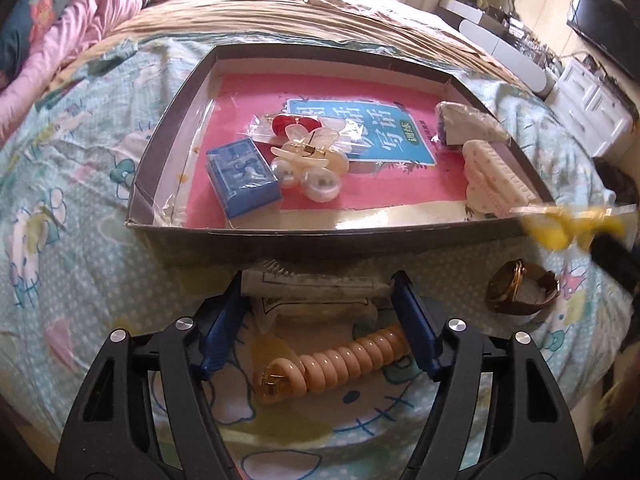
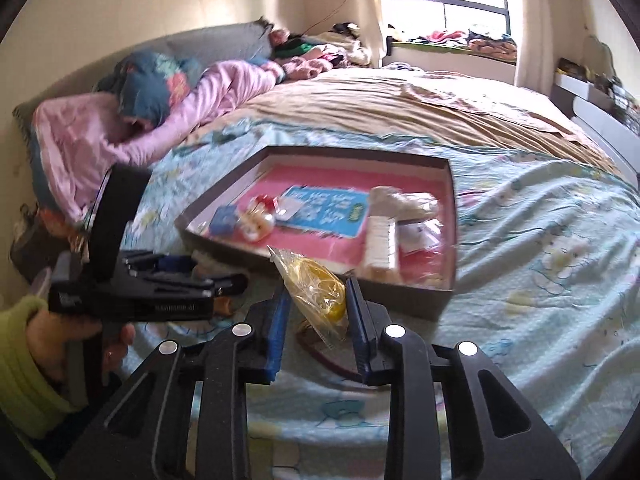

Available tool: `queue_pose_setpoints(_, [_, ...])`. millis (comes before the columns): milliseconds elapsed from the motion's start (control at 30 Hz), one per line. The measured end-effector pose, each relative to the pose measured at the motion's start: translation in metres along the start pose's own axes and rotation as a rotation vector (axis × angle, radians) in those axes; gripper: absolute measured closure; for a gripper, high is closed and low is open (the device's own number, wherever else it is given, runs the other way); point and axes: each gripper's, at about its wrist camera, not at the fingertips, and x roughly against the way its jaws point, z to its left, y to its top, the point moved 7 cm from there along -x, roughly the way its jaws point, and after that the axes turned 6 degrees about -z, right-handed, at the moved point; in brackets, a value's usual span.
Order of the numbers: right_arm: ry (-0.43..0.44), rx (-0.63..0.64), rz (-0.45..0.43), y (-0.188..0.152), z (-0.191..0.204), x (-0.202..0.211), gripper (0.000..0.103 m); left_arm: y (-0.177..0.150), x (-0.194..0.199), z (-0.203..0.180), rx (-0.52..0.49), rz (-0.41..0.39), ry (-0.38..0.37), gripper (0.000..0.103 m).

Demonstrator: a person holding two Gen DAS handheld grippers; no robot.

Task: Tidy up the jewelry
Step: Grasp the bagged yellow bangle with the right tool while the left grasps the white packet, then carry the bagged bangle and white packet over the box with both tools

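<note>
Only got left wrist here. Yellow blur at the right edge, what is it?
Observer: The right gripper, shut on a clear bag with something yellow inside.
Operator: Over the box yet?
Observer: In the right wrist view the bag overlaps the box's near wall; I cannot tell whether it has crossed the rim.
Operator: What's holding my gripper?
Observer: A hand in a green sleeve grips the left gripper by its handle.
</note>
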Motion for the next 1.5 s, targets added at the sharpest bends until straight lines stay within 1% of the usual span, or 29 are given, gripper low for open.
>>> queue_pose_setpoints(133, [-0.001, -0.040, -0.008, 0.002, -0.011, 0.003, 0.077, 0.002, 0.011, 0.002, 0.012, -0.014, -0.023, 0.041])
queue_pose_setpoints(333, [0.005, -0.071, -0.025, 0.009, -0.019, 0.007, 0.079, 0.018, 0.044, 0.006, 0.036, -0.093, -0.053, 0.041])
queue_pose_setpoints(500, [0.007, -0.071, -0.050, 0.018, -0.020, 0.012, 0.080, 0.033, 0.063, 0.015, 0.051, -0.145, -0.039, 0.041])
queue_pose_setpoints(667, [0.002, -0.071, -0.070, 0.027, -0.021, 0.014, 0.081, 0.043, 0.073, 0.019, 0.062, -0.180, -0.025, 0.041])
queue_pose_setpoints(900, [-0.026, -0.082, -0.110, 0.042, -0.030, 0.014, 0.081, 0.059, 0.080, 0.021, 0.072, -0.211, -0.030, 0.041])
queue_pose_setpoints(1200, [-0.066, -0.081, -0.157, 0.060, -0.041, 0.016, 0.082, 0.074, 0.076, 0.007, 0.053, -0.216, -0.051, 0.041])
queue_pose_setpoints(1500, [-0.095, -0.094, -0.180, 0.071, -0.053, 0.017, 0.083, 0.095, 0.071, -0.010, 0.025, -0.233, -0.076, 0.041])
